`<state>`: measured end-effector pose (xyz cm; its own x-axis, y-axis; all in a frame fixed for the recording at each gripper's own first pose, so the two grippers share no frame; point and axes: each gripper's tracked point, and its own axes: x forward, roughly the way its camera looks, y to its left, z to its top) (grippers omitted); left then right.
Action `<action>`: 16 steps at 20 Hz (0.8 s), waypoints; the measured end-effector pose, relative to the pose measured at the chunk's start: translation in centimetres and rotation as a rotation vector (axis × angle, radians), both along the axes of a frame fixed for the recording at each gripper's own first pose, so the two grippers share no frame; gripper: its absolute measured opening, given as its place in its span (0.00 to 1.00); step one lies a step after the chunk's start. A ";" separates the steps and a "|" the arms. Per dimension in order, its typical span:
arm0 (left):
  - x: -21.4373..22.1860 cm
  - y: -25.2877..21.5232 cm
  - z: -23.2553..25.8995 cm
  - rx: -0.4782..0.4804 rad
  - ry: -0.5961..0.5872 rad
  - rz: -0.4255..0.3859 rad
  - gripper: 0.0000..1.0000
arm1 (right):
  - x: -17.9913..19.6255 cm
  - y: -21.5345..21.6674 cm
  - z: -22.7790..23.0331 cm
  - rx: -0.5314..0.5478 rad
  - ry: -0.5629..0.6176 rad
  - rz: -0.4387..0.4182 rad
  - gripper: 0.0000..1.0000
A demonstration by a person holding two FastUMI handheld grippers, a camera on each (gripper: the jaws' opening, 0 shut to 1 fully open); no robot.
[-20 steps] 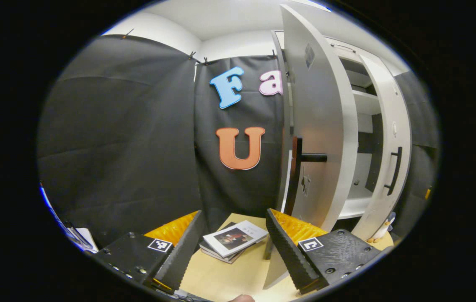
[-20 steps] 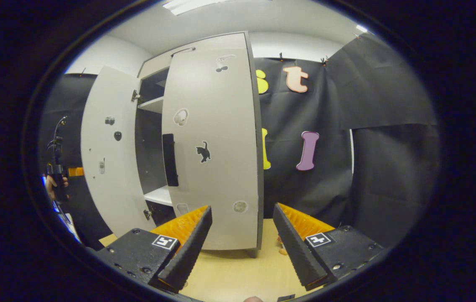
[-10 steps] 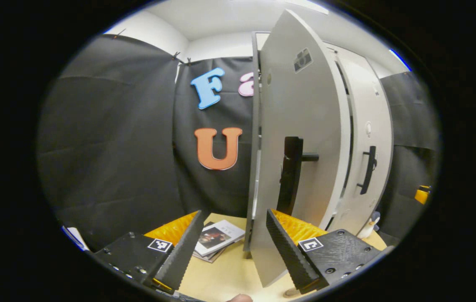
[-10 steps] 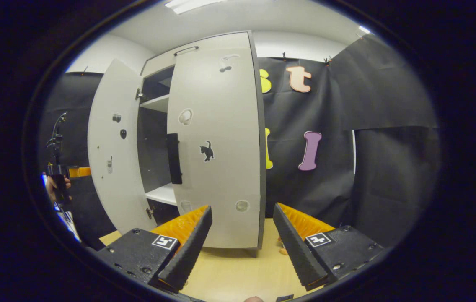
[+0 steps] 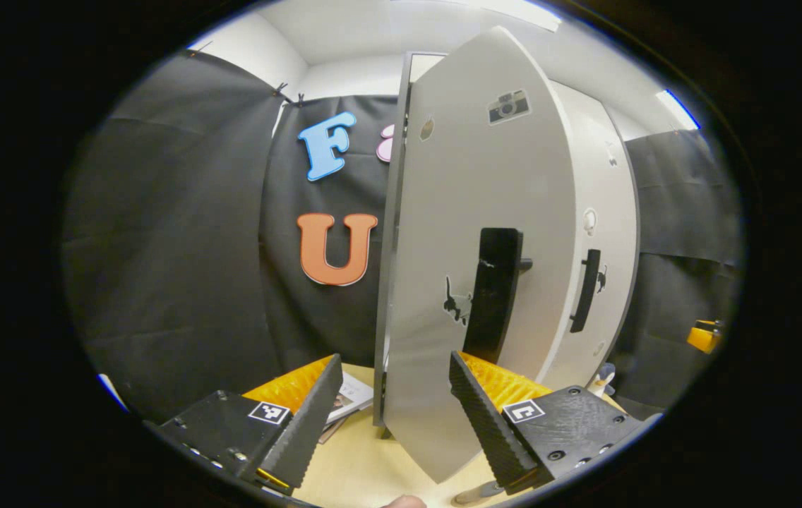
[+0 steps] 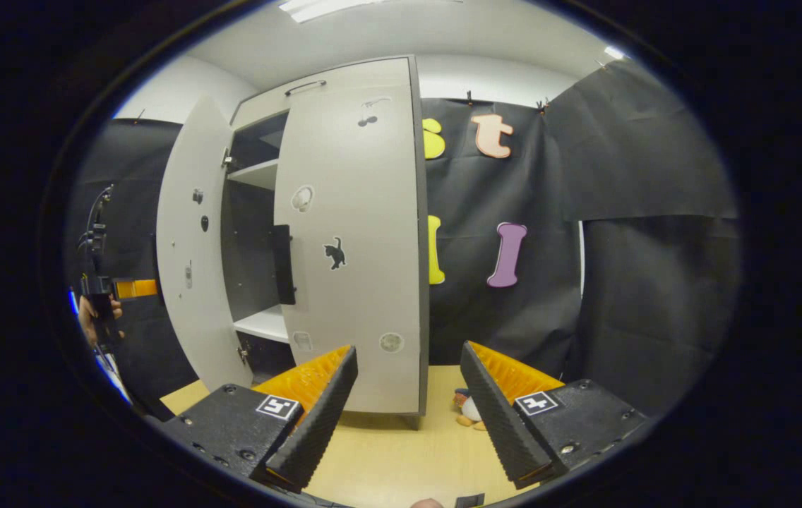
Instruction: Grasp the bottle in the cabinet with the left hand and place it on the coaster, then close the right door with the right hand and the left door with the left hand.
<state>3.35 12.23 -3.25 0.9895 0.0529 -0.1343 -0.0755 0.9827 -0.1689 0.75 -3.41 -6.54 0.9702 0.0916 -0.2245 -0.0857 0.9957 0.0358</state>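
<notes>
The grey left door (image 5: 457, 233) fills the middle of the left gripper view, swung most of the way toward the cabinet. Its black handle (image 5: 491, 293) stands just above my open left gripper (image 5: 394, 416), whose right finger overlaps the door's lower part. Behind it is the right door (image 5: 599, 233), flat against the cabinet front. In the right gripper view the right door (image 6: 351, 247) looks closed and the left door (image 6: 189, 247) stands ajar, with a white shelf (image 6: 260, 324) in the gap. A hand holds the left gripper (image 6: 136, 288) at that door's outer face. My right gripper (image 6: 408, 416) hangs open and empty.
A stack of booklets (image 5: 351, 398) lies on the wooden table (image 5: 351, 466) left of the cabinet. A small penguin-like toy (image 6: 468, 409) sits on the table by the cabinet's right corner. Black cloth walls close in on both sides.
The left door has swung further toward the cabinet, and the gap showing the shelves has narrowed. My left gripper followed it round. The right gripper only drifted slightly.
</notes>
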 end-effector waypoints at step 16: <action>4.0 -6.3 0.0 -0.015 -0.010 -0.111 1.00 | -2.4 -1.8 0.4 -0.002 -0.014 -0.064 0.91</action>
